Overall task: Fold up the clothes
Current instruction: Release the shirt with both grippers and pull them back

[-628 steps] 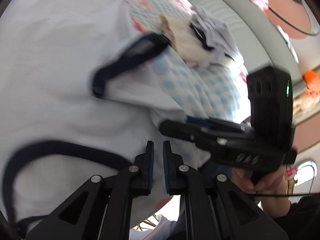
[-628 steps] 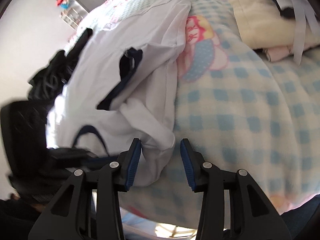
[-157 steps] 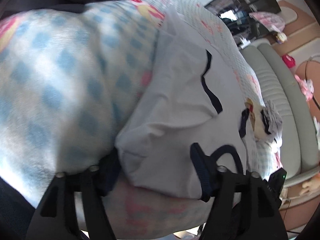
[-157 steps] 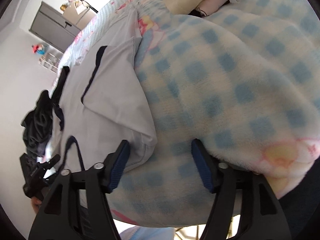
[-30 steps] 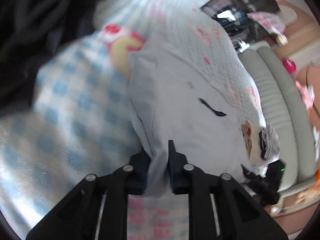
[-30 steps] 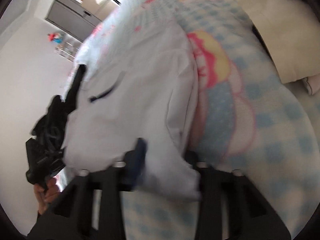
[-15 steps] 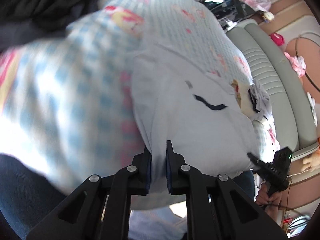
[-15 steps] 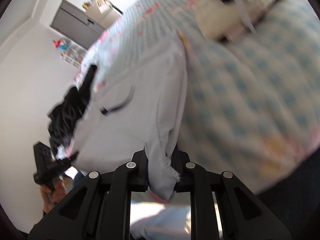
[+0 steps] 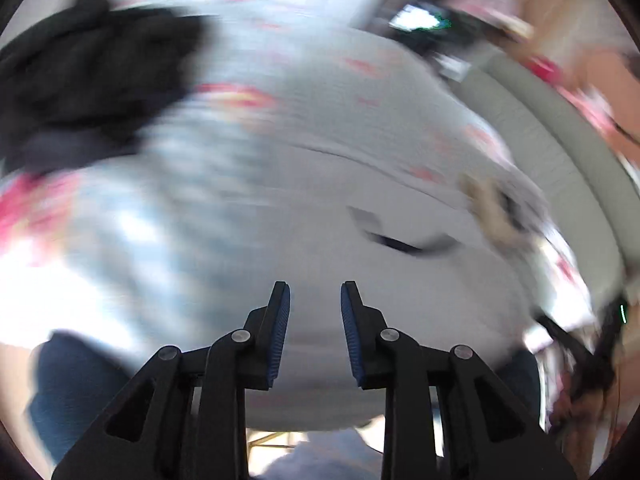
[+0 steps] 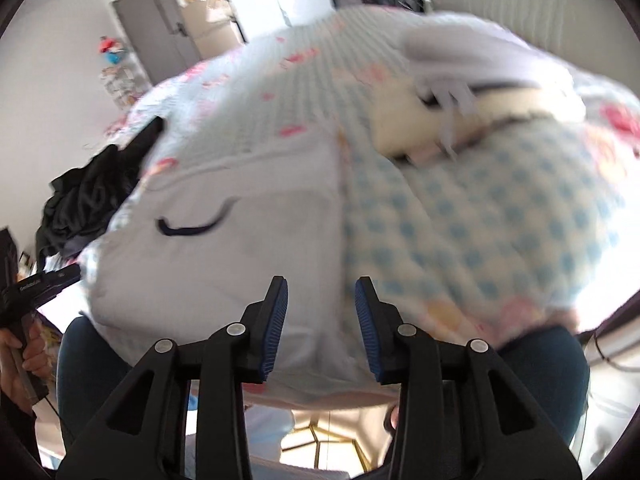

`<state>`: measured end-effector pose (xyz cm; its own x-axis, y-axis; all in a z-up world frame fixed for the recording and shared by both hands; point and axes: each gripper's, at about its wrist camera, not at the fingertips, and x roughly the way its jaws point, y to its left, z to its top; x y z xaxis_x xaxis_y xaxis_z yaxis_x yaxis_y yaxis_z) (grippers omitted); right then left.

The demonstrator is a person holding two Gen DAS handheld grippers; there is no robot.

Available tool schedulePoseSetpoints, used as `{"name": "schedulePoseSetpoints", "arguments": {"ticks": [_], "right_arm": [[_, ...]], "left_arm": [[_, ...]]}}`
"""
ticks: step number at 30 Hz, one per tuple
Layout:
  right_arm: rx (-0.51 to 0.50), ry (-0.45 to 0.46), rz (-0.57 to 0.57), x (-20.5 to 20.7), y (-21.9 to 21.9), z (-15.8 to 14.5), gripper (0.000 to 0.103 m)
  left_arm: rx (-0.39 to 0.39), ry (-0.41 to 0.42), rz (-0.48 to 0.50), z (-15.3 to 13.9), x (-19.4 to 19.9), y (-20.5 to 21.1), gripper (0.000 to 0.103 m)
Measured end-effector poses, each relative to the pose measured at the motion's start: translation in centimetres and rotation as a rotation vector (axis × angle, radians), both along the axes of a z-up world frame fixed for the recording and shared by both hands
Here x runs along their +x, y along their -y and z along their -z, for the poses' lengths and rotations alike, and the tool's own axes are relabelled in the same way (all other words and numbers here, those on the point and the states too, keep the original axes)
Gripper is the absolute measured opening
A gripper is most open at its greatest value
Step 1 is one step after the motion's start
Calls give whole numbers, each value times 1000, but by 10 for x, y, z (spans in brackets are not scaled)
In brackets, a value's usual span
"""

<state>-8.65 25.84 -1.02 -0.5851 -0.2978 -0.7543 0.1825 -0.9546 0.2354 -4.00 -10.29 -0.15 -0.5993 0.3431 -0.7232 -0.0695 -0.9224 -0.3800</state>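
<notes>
My left gripper (image 9: 312,308) stands with its jaws apart, nothing between them, above the near edge of the white garment (image 9: 360,280). My right gripper (image 10: 321,308) is parted too, empty, over the garment's right edge. The garment lies folded flat on the checked blanket (image 10: 500,220); dark clothes (image 10: 88,196) are heaped at its left.

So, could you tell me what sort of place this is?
Most likely a home bedroom: a checked blanket spread under the white garment, a grey door, and a dark clothes pile.
</notes>
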Motion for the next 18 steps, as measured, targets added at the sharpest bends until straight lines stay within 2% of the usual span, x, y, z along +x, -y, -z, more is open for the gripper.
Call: {"name": "schedulePoseSetpoints", "arguments": {"ticks": [2, 6, 10, 13, 14, 16, 18], "right_arm": [[-19, 19, -53, -7, 28, 7, 39], [-27, 125, -104, -12, 67, 42, 39], [73, 147, -110, -6, 90, 74, 39], [39, 168, -98, -3, 74, 84, 38], [11, 175, -82, -3, 65, 86, 37], [-30, 178, -53, 0, 51, 87, 30], [-22, 164, -33, 7, 44, 86, 29]], "left_arm": [[-41, -22, 63, 5, -2, -37, 30], [-12, 113, 72, 35, -19, -78, 31], [76, 163, 48, 58, -10, -64, 29], [143, 196, 28, 74, -3, -51, 19], [136, 179, 34, 73, 3, -50, 19], [53, 148, 45, 64, 9, -59, 19], [-34, 113, 44, 44, 15, -65, 25]]}}
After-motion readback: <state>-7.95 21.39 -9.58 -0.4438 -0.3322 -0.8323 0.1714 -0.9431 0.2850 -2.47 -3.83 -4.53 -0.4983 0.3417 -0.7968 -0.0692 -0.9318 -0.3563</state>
